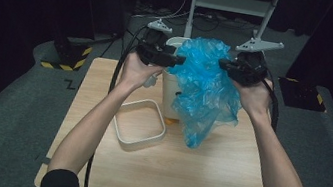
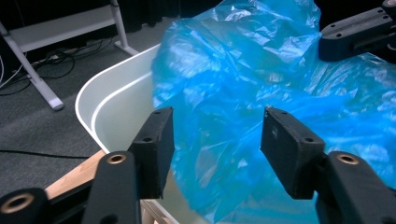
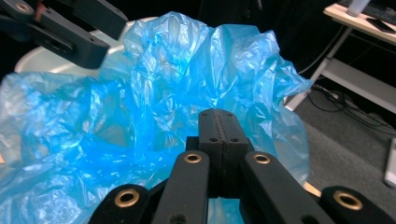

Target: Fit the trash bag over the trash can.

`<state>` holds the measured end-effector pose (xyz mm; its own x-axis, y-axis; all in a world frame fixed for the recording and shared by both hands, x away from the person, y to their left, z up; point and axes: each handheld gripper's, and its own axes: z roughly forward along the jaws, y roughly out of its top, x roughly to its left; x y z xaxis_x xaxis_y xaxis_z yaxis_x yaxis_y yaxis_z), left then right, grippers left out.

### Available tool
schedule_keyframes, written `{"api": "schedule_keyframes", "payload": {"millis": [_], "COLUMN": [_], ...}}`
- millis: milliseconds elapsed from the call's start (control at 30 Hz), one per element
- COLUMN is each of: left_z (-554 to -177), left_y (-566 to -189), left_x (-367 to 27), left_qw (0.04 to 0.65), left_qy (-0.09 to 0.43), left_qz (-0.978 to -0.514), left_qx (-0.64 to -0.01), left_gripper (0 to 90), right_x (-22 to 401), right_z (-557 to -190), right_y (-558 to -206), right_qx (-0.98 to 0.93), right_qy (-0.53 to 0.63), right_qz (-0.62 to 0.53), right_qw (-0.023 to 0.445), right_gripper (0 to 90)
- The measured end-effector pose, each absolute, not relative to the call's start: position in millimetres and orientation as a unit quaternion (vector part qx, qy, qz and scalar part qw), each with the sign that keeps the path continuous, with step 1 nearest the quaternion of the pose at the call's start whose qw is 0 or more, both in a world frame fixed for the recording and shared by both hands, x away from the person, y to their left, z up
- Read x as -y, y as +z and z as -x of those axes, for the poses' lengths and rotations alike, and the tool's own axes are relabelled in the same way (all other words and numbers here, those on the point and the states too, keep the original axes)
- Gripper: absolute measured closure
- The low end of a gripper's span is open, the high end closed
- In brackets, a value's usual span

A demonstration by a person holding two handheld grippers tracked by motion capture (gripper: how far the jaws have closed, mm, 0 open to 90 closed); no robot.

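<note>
The wooden table (image 1: pixel 181 177) carries a white bin (image 1: pixel 169 91) with a loose white square rim (image 1: pixel 139 122) lying beside it, well below both grippers. The blue plastic bag (image 1: pixel 206 87) hangs crumpled over the bin's mouth, spread between the two sets of jaws. The right gripper (image 3: pixel 218 135) is pinched tight on a fold of the bag; the left gripper (image 2: pixel 217 140) stands with jaws apart, film between them but not pressed (so no grip there). My judgement: the bag has reached the bin but is not yet opened and seated inside, and the rim is yet to be fitted. No readable writing anywhere.
</note>
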<state>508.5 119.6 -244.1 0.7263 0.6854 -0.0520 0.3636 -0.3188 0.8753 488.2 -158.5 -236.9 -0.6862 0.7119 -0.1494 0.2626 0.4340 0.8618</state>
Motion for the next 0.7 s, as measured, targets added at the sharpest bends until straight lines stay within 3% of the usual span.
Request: {"api": "schedule_keyframes", "payload": {"millis": [167,433,700], "left_z": [-509.7,-510.4,-510.2], "left_y": [-245.0,-251.0,-252.0], "left_x": [-116.6,-114.0,-111.2], "left_qw": [0.484,0.464,0.463], "left_qy": [0.162,0.163,0.162], "left_qz": [-0.792,-0.801,-0.801], "left_qx": [-0.336,-0.341,-0.344], "left_gripper": [42.3,42.6,42.0], "right_x": [140.9,125.5,137.3], "right_z": [-496.8,-511.7,-495.3], "right_y": [-230.7,-249.2,-233.9], "right_qx": [-0.823,-0.843,-0.822], "right_qy": [0.429,0.403,0.441], "right_qz": [-0.287,-0.296,-0.288], "right_qw": [0.237,0.199,0.218], "right_gripper": [90.0,88.5,63.6]}}
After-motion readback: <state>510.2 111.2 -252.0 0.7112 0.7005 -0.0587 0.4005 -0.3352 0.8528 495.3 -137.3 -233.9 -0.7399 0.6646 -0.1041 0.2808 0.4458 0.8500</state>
